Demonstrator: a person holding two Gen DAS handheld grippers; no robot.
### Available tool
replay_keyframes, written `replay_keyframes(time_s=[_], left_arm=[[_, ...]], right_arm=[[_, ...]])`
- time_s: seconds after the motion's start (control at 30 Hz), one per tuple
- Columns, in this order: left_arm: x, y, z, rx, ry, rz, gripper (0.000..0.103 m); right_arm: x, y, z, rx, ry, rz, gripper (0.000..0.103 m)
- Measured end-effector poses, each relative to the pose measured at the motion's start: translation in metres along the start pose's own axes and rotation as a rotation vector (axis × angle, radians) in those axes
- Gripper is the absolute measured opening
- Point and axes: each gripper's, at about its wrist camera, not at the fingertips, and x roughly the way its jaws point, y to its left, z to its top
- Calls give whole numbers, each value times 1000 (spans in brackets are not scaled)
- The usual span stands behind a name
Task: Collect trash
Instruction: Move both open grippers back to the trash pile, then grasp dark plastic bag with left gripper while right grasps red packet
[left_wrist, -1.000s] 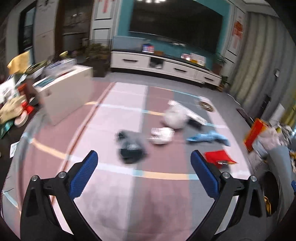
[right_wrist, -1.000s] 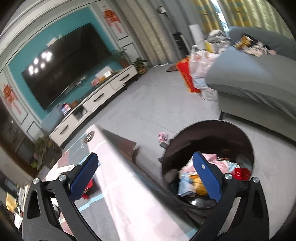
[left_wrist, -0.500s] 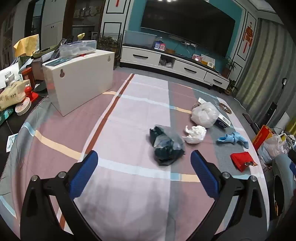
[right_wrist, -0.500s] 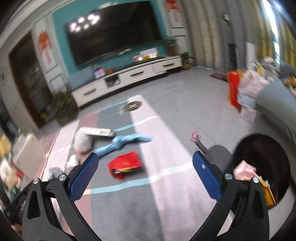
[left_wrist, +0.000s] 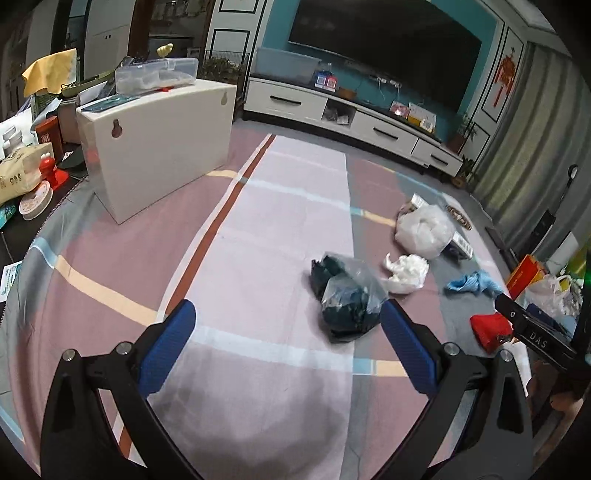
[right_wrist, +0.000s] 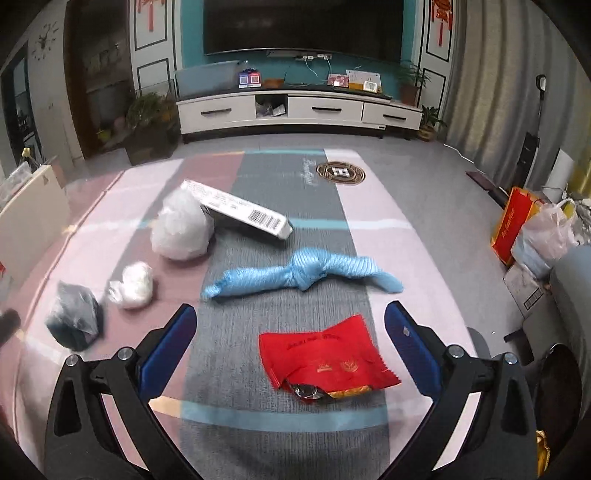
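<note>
Trash lies on a striped tablecloth (left_wrist: 258, 229). A red wrapper (right_wrist: 325, 358) rests just ahead of my right gripper (right_wrist: 290, 343), which is open and empty. Beyond it lie a knotted blue bag (right_wrist: 303, 275), a white box (right_wrist: 240, 208), a white bag (right_wrist: 181, 227), a crumpled tissue (right_wrist: 133, 284) and a dark bag (right_wrist: 74, 319). My left gripper (left_wrist: 288, 343) is open and empty; the dark bag (left_wrist: 347, 299) sits by its right finger. The tissue (left_wrist: 404, 271), white bag (left_wrist: 424, 230), blue bag (left_wrist: 474, 282) and red wrapper (left_wrist: 489, 328) lie further right.
A white cabinet-like box (left_wrist: 159, 144) stands at the table's back left with clutter (left_wrist: 26, 173) beside it. The dark trash bin's rim (right_wrist: 557, 373) shows at the right edge. Bags (right_wrist: 535, 229) sit on the floor to the right. A TV stand (right_wrist: 295, 109) lines the far wall.
The right gripper swung from over the trash bin back to the table and now faces the red wrapper. The left view steadied and closed in a little on the dark bag.
</note>
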Motion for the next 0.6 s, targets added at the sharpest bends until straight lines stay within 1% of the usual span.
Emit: replay_keyframes(time_s=[0.03,0.1,0.17,0.2,0.23,0.33,0.43,0.53,0.6], left_arm=[[2,-1,-1,5,1,5,100],[5,-3,-2,8,18,6,100],[6,-5,-4,5,29,2,100],[6,-6,-4,9,30,4,100],[7,-8,-4,22,32,8,100],[12,-15,2,46,35,33,100],[26,-24,11,68,59,17,100],[44,-31,13,87,88,22,100],[49,-32,13,75,105,-12,100]], right_arm=[[3,-4,-4,18,19,21,100],[7,-5,-6,22,36,34,96],[9,-3,-6,5,38,12,96],[11,-1,-7,-7,52,-20,95],[11,-1,-7,-10,56,-28,95],[12,-2,-7,14,63,23,95],[17,-3,-8,16,74,26,93],[25,-3,-10,15,103,23,91],[30,-4,-11,24,121,23,86]])
